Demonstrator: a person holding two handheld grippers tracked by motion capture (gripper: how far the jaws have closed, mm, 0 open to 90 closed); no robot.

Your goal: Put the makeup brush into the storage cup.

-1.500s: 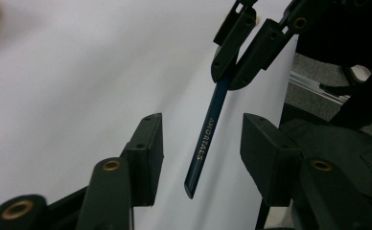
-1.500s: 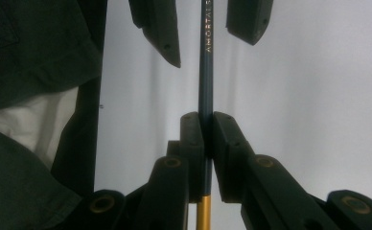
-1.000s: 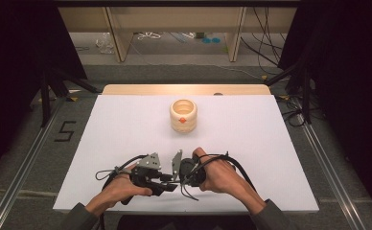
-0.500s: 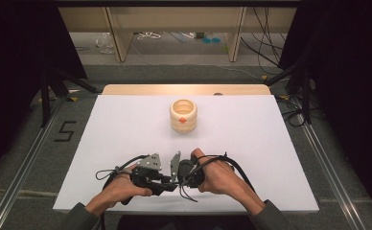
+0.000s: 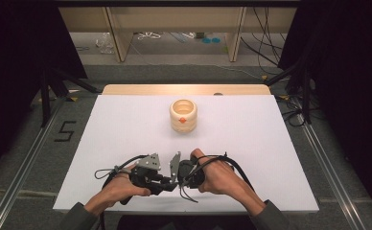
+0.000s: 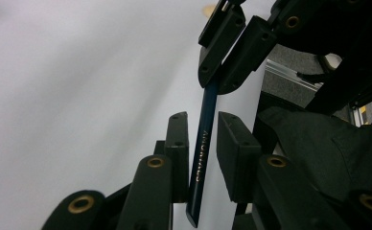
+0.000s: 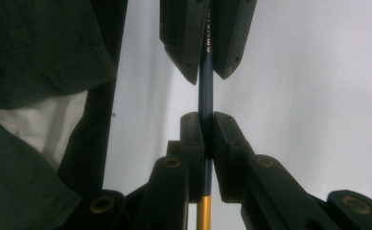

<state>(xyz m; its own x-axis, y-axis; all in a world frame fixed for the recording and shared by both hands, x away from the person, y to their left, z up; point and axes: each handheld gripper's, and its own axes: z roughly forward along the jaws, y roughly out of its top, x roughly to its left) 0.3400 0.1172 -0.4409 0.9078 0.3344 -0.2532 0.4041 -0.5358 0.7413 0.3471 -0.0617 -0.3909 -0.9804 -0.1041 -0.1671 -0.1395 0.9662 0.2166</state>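
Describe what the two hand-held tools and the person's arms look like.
Both tools, left tool and right tool, are black, each topped by a grey three-cornered plate, with black cables trailing off. Their jaws are flat black blocks on arms with brass-coloured rivets. The person wears dark grey sleeves at the wrists.

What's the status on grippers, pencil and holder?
Right gripper clamped on dark blue pencil. Left gripper closing around it, gap on one side. Wooden holder upright mid-table, path clear.

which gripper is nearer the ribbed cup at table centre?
Right, slightly. The right gripper sits almost directly below the cup in the high view; the left gripper is lower and a little leftward. Both are well apart from it.
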